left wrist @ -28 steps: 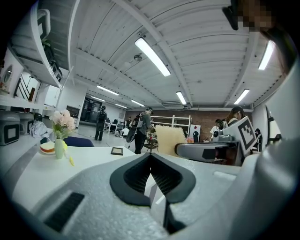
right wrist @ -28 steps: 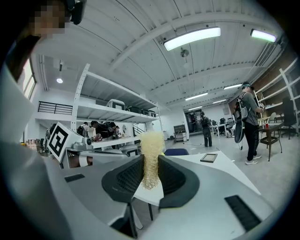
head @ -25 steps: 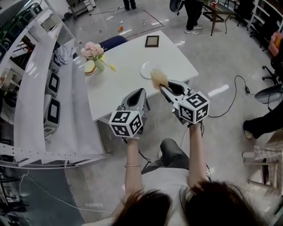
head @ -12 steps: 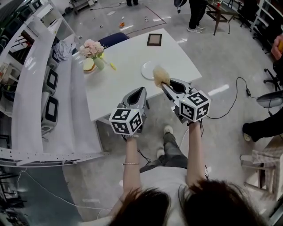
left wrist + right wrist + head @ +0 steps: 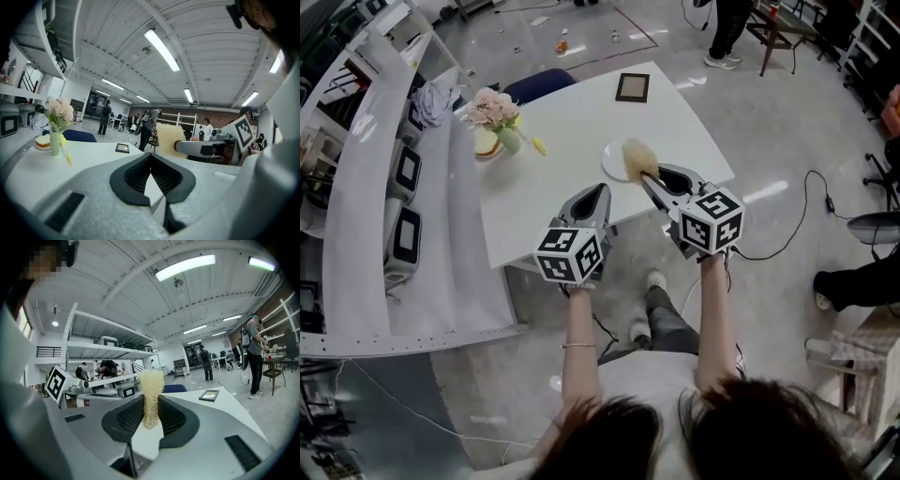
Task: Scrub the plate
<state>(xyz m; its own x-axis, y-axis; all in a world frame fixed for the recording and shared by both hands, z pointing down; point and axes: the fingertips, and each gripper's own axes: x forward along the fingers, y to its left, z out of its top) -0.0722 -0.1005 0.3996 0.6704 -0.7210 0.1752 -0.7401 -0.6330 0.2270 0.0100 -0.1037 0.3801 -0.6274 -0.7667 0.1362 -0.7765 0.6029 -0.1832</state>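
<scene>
My right tongs (image 5: pixel 644 178) pinch a yellow scrubber (image 5: pixel 637 157) by the plate (image 5: pixel 611 163) at the surface's (image 5: pixel 572 131) near edge. My left tongs (image 5: pixel 601 191) are closed, empty.

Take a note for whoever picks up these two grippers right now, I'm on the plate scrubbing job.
Left gripper: jaws shut, nothing in them, held by the near edge of the white table.
Right gripper: shut on the yellow mesh scrubber.
Plate: flat on the table, near its right edge. In the head view the scrubber overlaps its rim; contact cannot be told.
Done: scrubber is in hand and brought to the plate.
Left: the scrubbing itself; the left gripper could probably steady the plate.
</scene>
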